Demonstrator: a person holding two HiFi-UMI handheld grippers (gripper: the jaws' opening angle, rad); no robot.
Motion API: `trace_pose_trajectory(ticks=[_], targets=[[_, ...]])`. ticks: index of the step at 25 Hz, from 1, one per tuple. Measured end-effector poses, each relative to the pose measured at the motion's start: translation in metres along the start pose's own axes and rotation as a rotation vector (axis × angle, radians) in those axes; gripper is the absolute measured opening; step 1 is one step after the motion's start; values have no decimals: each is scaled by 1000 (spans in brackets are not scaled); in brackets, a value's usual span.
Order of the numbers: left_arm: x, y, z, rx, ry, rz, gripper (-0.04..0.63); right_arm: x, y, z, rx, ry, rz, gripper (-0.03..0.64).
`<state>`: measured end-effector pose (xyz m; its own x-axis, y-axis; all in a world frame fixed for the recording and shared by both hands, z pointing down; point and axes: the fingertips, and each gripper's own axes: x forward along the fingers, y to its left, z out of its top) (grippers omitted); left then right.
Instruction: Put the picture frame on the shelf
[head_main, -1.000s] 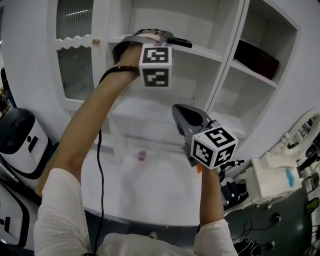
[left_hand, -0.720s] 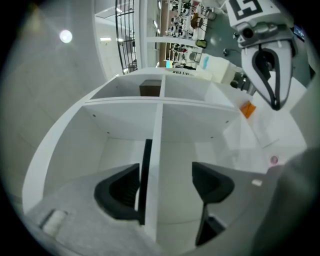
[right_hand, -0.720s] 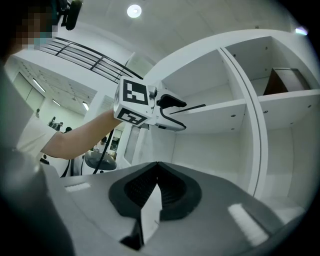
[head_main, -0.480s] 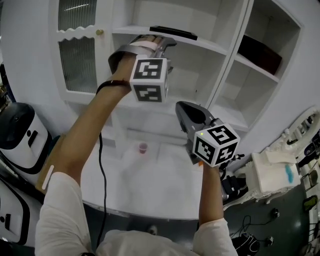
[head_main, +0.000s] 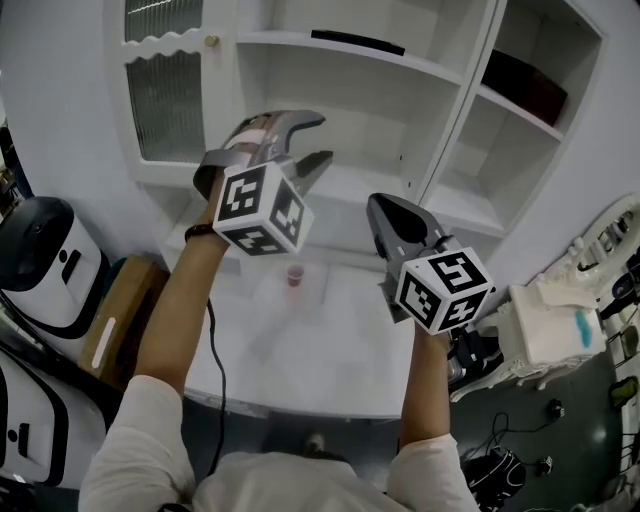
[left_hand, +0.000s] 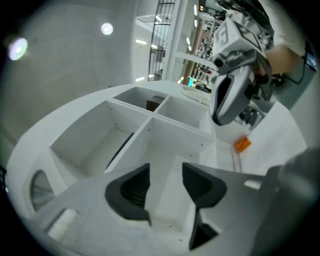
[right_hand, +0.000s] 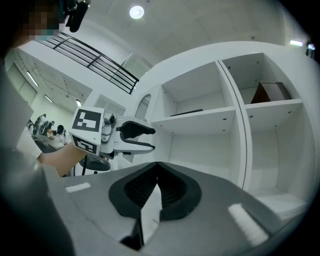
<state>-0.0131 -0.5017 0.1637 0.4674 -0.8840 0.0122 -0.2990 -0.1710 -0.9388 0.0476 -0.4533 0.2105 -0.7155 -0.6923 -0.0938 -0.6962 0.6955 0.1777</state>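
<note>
Head view: frame (head_main: 350, 42) is lying flat, dark and thin, on the upper shelf (head_main: 270, 38). Placing is looking finished; next is only moving clear. Left gripper view: left tool (left_hand: 165, 175) is closing, with nothing between the jaws. Right gripper view: right tool (right_hand: 157, 170) is sitting fully closed, holding nothing.

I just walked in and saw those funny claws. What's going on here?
A person holds a gripper in each hand in front of a white shelf unit. The dark picture frame lies flat on the upper shelf, with neither gripper touching it. The left gripper hangs below that shelf, its jaws closing with nothing between them. The right gripper is lower, shut and empty.
</note>
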Motion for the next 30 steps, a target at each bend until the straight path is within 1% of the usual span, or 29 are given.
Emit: trace_pose_trajectory(ticks=[1, 2, 4, 5, 6, 8, 10, 12, 13, 14, 16, 18, 20, 24, 27, 30], targets=[[-8, -7, -1, -69, -35, -12, 195, -4, 3, -3, 0, 4, -6, 6], [-16, -13, -2, -153, -80, -30, 192, -8, 5, -6, -2, 8, -15, 6], [-33, -22, -4, -338, -181, -64, 189, -16, 11, -13, -5, 17, -33, 6], [-42, -25, -6, -416, -221, -68, 182, -20, 14, -16, -4, 19, -40, 6], [-51, -29, -9, -478, -248, -62, 175, -24, 17, -19, -2, 18, -48, 6], [-67, -39, -18, -559, -269, -39, 139, -31, 26, -23, 0, 13, -61, 6], [-81, -53, -25, -619, -276, -26, 124, -37, 35, -29, 0, 17, -72, 6], [-94, -69, -27, -673, -285, -26, 103, -43, 42, -36, 1, 28, -81, 6], [-100, -78, -28, -701, -291, -27, 79, -46, 46, -39, 2, 31, -87, 6], [-106, -86, -30, -734, -297, -31, 57, -49, 50, -43, 5, 32, -93, 6], [-115, -102, -31, -805, -309, -49, 35, -55, 58, -51, 12, 31, -103, 6], [-123, -119, -31, -842, -311, -71, 14, -59, 68, -58, 14, 37, -112, 6], [-133, -135, -33, -848, -301, -87, 3, -63, 76, -63, 11, 51, -127, 6], [-156, -154, -33, -818, -288, -111, 3, -75, 95, -68, 29, 53, -151, 6], [-176, -159, -30, -808, -289, -105, 3, -85, 113, -72, 30, 60, -166, 6], [-197, -165, -31, -815, -279, -93, 3, -94, 129, -75, 34, 69, -178, 6]])
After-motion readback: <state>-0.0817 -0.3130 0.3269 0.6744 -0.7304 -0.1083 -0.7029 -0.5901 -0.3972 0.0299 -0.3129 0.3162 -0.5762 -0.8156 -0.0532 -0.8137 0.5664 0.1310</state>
